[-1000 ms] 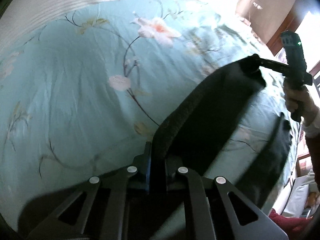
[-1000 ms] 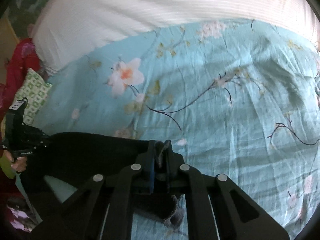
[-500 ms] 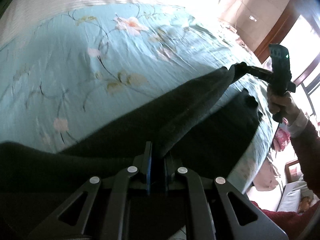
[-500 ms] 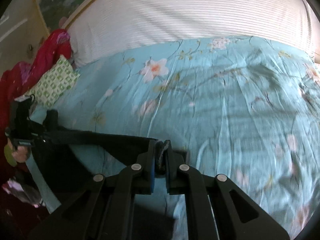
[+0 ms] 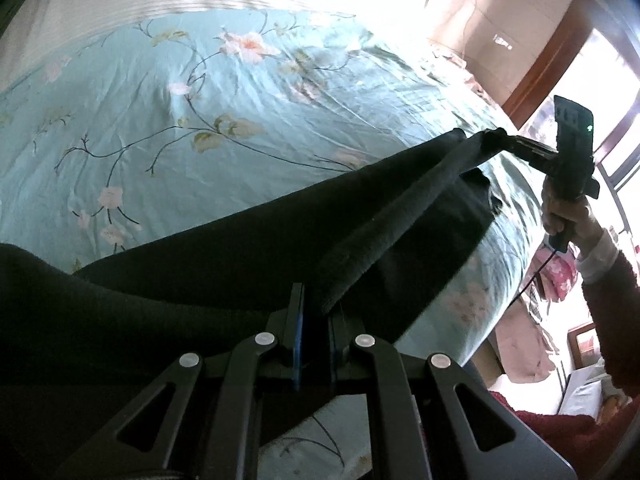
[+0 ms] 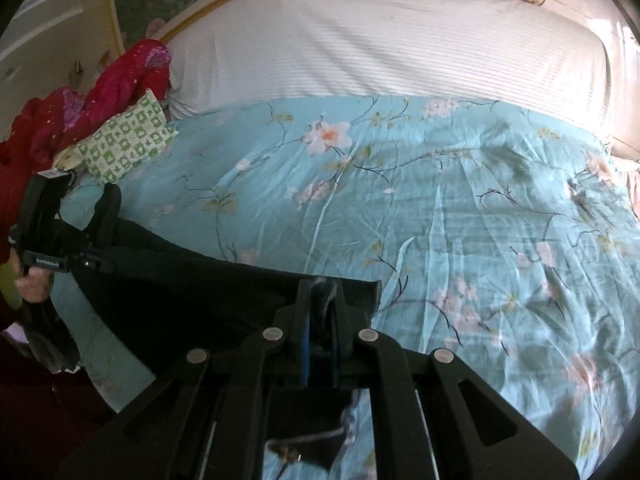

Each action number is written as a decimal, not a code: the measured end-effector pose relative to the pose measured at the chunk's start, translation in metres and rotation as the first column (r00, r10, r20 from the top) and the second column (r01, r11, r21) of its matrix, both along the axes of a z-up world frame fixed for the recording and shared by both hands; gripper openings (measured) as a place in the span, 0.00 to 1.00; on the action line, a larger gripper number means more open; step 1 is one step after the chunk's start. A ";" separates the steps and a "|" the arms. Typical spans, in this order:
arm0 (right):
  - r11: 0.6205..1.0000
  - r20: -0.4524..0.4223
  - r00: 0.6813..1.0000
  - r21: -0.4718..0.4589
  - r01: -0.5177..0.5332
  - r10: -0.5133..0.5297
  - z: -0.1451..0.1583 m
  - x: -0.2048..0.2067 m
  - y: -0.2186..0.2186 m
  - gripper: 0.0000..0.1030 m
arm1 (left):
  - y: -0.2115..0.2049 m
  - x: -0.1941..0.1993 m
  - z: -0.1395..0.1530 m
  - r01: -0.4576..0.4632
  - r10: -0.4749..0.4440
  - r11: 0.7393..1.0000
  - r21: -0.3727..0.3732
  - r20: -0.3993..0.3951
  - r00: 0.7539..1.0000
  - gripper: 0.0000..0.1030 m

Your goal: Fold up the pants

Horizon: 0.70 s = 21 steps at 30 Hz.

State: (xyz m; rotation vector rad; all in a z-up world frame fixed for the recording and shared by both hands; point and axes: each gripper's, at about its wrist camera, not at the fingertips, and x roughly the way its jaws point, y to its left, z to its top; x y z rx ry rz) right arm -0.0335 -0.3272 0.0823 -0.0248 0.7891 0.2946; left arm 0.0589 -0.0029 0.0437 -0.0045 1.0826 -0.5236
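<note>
Ahead of my grippers the teal floral bedspread is bare and open up to the white striped sheet. The black pants stretched between them block the near strip. At the left edge, a green checked pillow and red cloth.

The right claw is clamped on the black pants, which stretch left of it to the left claw, above the floral bed.
</note>
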 end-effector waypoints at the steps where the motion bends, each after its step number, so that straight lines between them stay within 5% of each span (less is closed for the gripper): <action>1: 1.000 -0.006 1.000 -0.002 0.005 -0.005 -0.003 -0.004 -0.001 0.08 | -0.002 -0.004 -0.002 0.005 -0.005 1.000 0.009 0.005 1.000 0.07; 8: 0.999 0.021 0.999 -0.015 0.036 -0.035 -0.005 -0.034 0.003 0.08 | -0.007 -0.020 -0.006 0.025 -0.025 1.000 0.012 0.016 1.000 0.07; 21: 0.994 -0.106 0.989 0.007 0.107 -0.106 -0.044 -0.039 -0.008 0.11 | -0.012 -0.025 -0.051 -0.016 0.014 0.999 -0.029 -0.081 0.997 0.15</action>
